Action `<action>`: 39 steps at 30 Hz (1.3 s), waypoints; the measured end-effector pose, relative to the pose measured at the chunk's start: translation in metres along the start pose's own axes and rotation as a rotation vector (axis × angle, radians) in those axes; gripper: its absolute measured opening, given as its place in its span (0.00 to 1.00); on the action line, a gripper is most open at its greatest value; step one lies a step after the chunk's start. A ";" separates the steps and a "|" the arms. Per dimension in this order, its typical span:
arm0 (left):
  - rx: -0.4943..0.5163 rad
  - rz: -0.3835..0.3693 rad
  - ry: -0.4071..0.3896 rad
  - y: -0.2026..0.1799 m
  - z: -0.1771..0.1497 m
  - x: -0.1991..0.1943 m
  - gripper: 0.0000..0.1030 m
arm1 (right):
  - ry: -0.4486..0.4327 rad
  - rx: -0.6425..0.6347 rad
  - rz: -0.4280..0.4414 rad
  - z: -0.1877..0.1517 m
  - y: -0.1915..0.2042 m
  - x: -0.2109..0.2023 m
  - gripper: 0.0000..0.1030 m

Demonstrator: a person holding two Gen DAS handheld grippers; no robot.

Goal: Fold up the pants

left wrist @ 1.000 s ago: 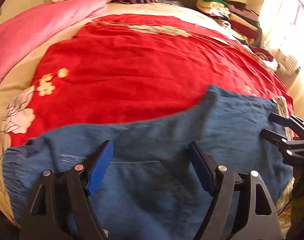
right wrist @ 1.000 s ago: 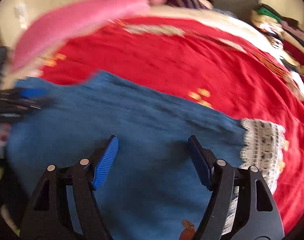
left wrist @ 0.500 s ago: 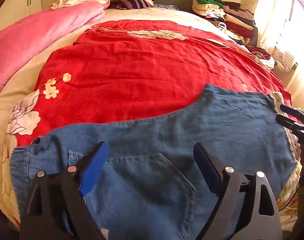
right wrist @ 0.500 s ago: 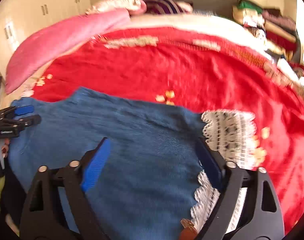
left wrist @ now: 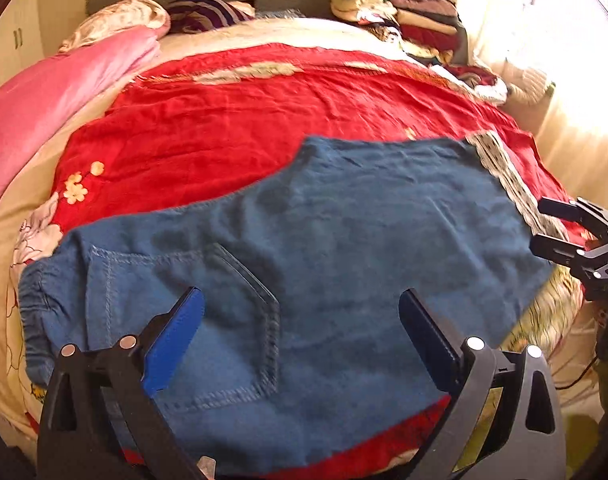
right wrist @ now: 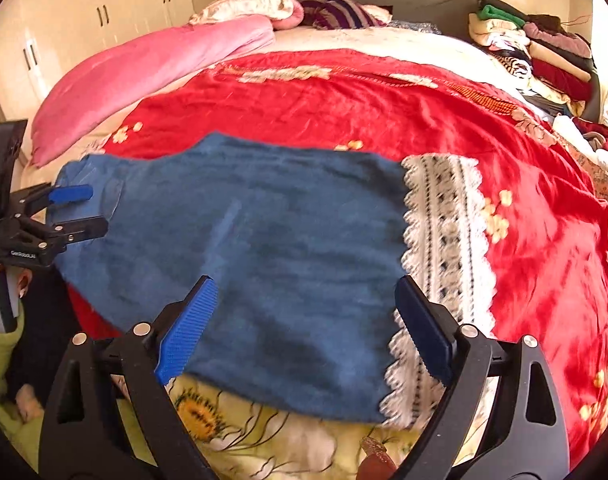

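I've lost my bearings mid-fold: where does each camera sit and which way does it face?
Left wrist: on the open left gripper, above the waist and pocket end of the pants, facing the headboard; right gripper at right edge.
Right wrist: on the open right gripper, above the lace hem; left gripper at left edge.
Shared: pants, red blanket, pink quilt.

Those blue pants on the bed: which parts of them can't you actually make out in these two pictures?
- Near edge of the pants: left wrist view, hidden behind the left gripper, jaws open.
- Lace hem, lower end: right wrist view, hidden behind the right gripper, jaws open.
- Underside against the red blanket: unseen in both views.
- Pocket contents: not visible.
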State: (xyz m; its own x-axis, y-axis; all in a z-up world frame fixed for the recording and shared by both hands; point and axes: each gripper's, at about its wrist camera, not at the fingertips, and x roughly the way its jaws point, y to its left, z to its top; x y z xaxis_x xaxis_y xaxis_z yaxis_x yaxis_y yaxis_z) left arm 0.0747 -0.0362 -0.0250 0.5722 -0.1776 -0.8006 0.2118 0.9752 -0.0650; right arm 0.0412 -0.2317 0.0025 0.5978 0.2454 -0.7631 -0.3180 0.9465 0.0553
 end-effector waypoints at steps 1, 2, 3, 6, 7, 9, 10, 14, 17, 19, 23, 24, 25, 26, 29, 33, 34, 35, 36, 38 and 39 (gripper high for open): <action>0.009 -0.001 0.006 -0.002 -0.002 0.000 0.95 | -0.001 0.000 0.003 -0.001 0.002 0.000 0.82; 0.024 -0.003 0.021 -0.006 -0.004 0.002 0.95 | 0.002 0.004 0.009 -0.003 0.004 0.001 0.82; 0.040 -0.004 0.039 -0.008 -0.005 0.004 0.95 | 0.009 0.008 0.019 -0.004 0.005 0.003 0.82; 0.108 0.043 0.101 -0.016 -0.014 0.016 0.95 | 0.038 0.003 0.019 -0.010 0.010 0.009 0.82; 0.127 0.066 0.125 -0.017 -0.017 0.021 0.95 | 0.053 0.005 0.009 -0.011 0.010 0.012 0.82; 0.152 0.087 0.158 -0.018 -0.023 0.031 0.96 | 0.088 0.010 -0.023 -0.015 0.009 0.019 0.82; 0.144 0.080 0.158 -0.016 -0.024 0.033 0.96 | 0.125 0.014 -0.055 -0.018 0.006 0.026 0.82; 0.129 0.064 0.151 -0.011 -0.024 0.030 0.96 | 0.134 0.021 -0.060 -0.026 0.003 0.035 0.83; 0.126 0.054 0.121 -0.013 -0.023 0.023 0.95 | 0.114 0.031 -0.036 -0.025 0.003 0.032 0.85; 0.124 0.038 0.105 -0.014 -0.021 0.018 0.95 | 0.091 0.052 -0.008 -0.024 0.001 0.026 0.85; 0.126 0.009 0.081 -0.023 -0.015 0.009 0.95 | 0.032 0.063 0.015 -0.018 0.000 0.010 0.85; 0.132 0.008 0.075 -0.025 -0.014 0.007 0.95 | 0.019 0.059 0.015 -0.017 0.000 0.006 0.85; 0.139 0.008 0.066 -0.028 -0.012 0.004 0.95 | 0.005 0.057 0.013 -0.016 0.000 0.001 0.86; 0.142 0.006 0.061 -0.031 -0.011 0.003 0.95 | -0.005 0.057 0.011 -0.014 0.001 -0.002 0.86; 0.145 -0.008 0.047 -0.038 -0.005 0.002 0.95 | -0.031 0.067 0.007 -0.012 -0.003 -0.011 0.87; 0.150 -0.011 0.034 -0.043 0.002 -0.001 0.95 | -0.058 0.084 -0.002 -0.011 -0.011 -0.020 0.89; 0.150 -0.012 0.032 -0.044 0.003 -0.002 0.95 | -0.061 0.086 -0.008 -0.011 -0.013 -0.021 0.89; 0.150 -0.017 0.027 -0.045 0.005 -0.002 0.95 | -0.064 0.089 -0.014 -0.011 -0.015 -0.023 0.89; 0.152 -0.021 0.025 -0.046 0.007 -0.002 0.95 | -0.069 0.093 -0.021 -0.012 -0.017 -0.025 0.89; 0.154 -0.021 0.019 -0.049 0.011 -0.002 0.95 | -0.074 0.103 -0.033 -0.013 -0.022 -0.028 0.89; 0.155 -0.023 0.018 -0.051 0.013 -0.002 0.95 | -0.077 0.110 -0.041 -0.015 -0.025 -0.030 0.89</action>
State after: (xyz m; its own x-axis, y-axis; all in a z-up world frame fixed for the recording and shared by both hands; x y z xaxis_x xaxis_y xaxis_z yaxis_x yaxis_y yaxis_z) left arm 0.0731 -0.0870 -0.0121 0.5517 -0.1963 -0.8106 0.3452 0.9385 0.0077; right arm 0.0204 -0.2663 0.0145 0.6645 0.2173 -0.7150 -0.2117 0.9723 0.0987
